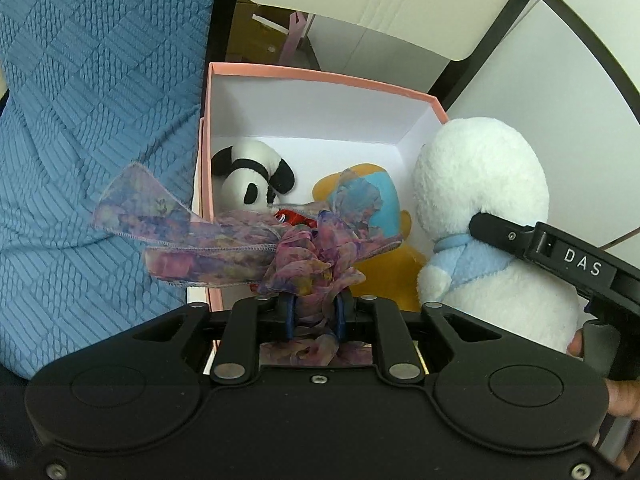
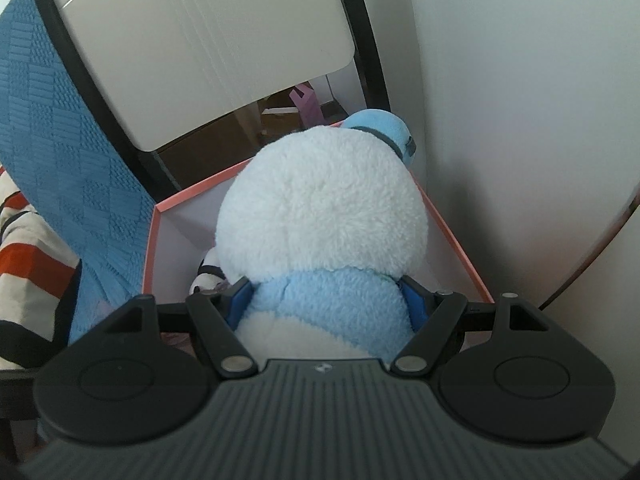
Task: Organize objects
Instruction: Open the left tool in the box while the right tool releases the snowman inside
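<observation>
box [image 1: 320, 80] with pink rim and white inside is standing open beside a blue textured cloth [image 1: 88, 120]. inside it a panda toy [image 1: 256, 176] is lying near the left wall, with an orange and blue plush [image 1: 384, 208] just beside it.

left tongs [image 1: 314, 314] are clenching a bunch of purple patterned scarf [image 1: 224, 240]; the fabric is spilling over the near left edge of the box, one loose end hanging out over the blue cloth.

right tongs [image 2: 326, 300] are grasping a white plush toy [image 2: 324, 208] at its light blue collar, blue pads pressing in on both sides. the toy is sitting upright at the right side of the box, head above the rim; whether its base is touching the box floor cannot be told. a striped cloth [image 2: 28, 248] is showing at the far left of the right wrist view.
</observation>
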The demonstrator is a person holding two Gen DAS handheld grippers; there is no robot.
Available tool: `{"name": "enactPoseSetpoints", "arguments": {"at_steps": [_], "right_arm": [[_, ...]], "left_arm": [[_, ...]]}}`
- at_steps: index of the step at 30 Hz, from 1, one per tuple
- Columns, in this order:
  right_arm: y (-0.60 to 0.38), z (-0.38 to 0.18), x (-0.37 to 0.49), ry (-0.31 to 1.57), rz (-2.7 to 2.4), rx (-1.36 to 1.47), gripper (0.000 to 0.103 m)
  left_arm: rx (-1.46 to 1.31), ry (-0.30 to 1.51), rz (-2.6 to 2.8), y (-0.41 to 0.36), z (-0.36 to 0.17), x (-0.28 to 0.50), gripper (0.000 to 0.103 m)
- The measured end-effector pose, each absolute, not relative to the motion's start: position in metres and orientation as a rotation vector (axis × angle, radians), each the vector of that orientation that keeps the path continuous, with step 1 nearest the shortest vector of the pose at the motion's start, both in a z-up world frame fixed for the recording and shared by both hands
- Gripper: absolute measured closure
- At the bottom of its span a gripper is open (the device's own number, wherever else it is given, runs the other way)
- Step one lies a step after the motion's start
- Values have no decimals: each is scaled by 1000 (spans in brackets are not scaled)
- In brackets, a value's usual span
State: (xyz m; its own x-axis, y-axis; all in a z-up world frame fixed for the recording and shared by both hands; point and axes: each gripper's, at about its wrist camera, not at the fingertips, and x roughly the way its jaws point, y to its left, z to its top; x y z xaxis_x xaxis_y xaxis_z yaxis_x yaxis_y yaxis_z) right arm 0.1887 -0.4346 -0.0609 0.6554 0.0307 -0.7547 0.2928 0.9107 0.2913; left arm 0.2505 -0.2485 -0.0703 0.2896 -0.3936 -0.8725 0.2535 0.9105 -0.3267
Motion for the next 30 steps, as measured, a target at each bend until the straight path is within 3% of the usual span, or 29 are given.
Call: {"name": "enactPoseSetpoints", "arguments": {"at_steps": [3, 6, 13, 21, 30], "right_arm": [[-436, -57, 189, 832, -151, 422, 23], [-439, -45, 184, 796, -136, 449, 1], [-431, -1, 170, 748, -122, 441, 0], [-405, 56, 127, 678, -111, 400, 0], [-374, 77, 72, 664, -106, 416, 0]], "left_arm": [[-117, 1190, -435, -248, -64, 244, 54], [-111, 1186, -427, -246, -58, 242, 48], [-104, 1105, -469, -235, -22, 231, 26], [-106, 998, -503, -204, 35, 209, 19], [-111, 917, -532, -168, 76, 180, 14]]}}
